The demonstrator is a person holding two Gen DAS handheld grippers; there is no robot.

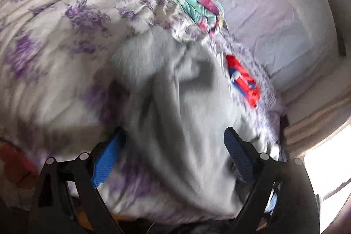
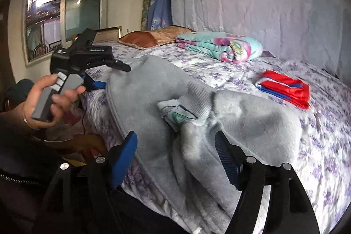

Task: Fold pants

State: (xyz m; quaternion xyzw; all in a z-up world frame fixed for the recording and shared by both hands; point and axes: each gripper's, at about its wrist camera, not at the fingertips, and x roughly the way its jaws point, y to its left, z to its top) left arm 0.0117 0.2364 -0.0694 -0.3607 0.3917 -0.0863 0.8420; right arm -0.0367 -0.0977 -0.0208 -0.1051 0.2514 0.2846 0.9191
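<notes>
Grey fleece pants (image 2: 153, 102) are spread crumpled across the near edge of the floral bedsheet (image 2: 324, 146), the ribbed waistband (image 2: 197, 100) turned up at their middle with a label showing. The left gripper (image 1: 174, 142) is held above the pants with jaws released wide, nothing between them. The right gripper (image 2: 175, 146) is likewise spread open over the pants' near hem, which hangs over the bed's edge. Beyond the pants, a red folded garment (image 2: 285, 89) and a teal quilt (image 2: 219, 45) are seen, with bare sheet lying between them.
</notes>
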